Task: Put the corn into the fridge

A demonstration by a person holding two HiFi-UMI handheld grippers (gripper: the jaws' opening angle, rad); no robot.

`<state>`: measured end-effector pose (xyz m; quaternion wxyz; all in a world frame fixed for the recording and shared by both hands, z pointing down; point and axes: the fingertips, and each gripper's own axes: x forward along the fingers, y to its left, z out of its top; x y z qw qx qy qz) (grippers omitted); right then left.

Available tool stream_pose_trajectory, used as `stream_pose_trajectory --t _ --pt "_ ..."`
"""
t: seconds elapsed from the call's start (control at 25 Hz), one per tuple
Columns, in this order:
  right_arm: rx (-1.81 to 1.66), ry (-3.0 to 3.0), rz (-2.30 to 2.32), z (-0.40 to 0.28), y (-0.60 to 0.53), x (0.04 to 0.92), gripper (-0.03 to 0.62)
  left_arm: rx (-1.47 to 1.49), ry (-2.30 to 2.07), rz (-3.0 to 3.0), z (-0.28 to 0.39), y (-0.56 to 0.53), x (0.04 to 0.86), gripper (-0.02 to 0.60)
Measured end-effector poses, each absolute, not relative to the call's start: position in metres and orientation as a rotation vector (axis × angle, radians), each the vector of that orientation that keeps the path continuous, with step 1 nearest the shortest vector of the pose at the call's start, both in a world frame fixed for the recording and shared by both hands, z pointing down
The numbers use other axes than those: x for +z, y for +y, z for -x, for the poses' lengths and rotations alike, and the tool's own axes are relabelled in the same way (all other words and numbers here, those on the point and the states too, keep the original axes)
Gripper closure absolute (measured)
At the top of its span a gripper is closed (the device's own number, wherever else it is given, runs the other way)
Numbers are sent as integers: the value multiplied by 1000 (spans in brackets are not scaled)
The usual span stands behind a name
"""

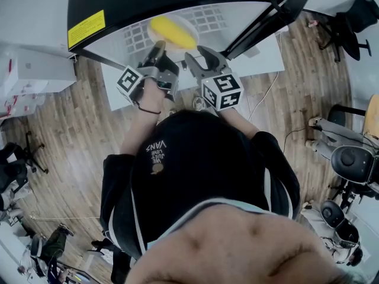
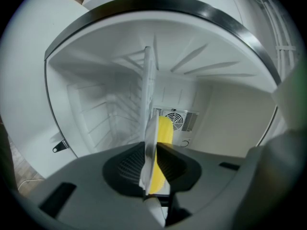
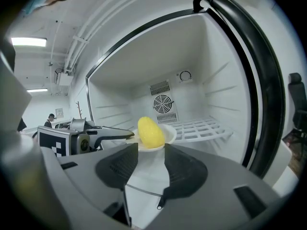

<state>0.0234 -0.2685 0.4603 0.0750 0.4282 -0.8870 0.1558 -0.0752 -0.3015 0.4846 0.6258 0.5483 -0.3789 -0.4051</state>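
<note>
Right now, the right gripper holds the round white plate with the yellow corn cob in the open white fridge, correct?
No, the left gripper holds it: the left gripper view shows its jaws shut on the round white plate, yellow corn cob aboard, in the open white fridge. The right gripper is open.

Corn (image 2: 165, 130) perhaps half hidden behind plate (image 2: 150, 123)

Corn (image 3: 150, 132): bright yellow, on white plate (image 3: 171, 133) just ahead of right gripper (image 3: 151, 152), grey w/ black ribbed pads. Left gripper (image 2: 154, 150): same grey/black. Fridge (image 3: 216, 80): white inside, black rim. Marker cube (image 1: 222, 92): b/w squares.
</note>
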Motion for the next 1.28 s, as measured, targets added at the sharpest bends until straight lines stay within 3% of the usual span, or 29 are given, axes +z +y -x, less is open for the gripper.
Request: stream_pose_trajectory --t 1.28 --pt "472 -2679 -1229 -16 -310 463 419 -1000 -897 -1205 82 -297 487 526"
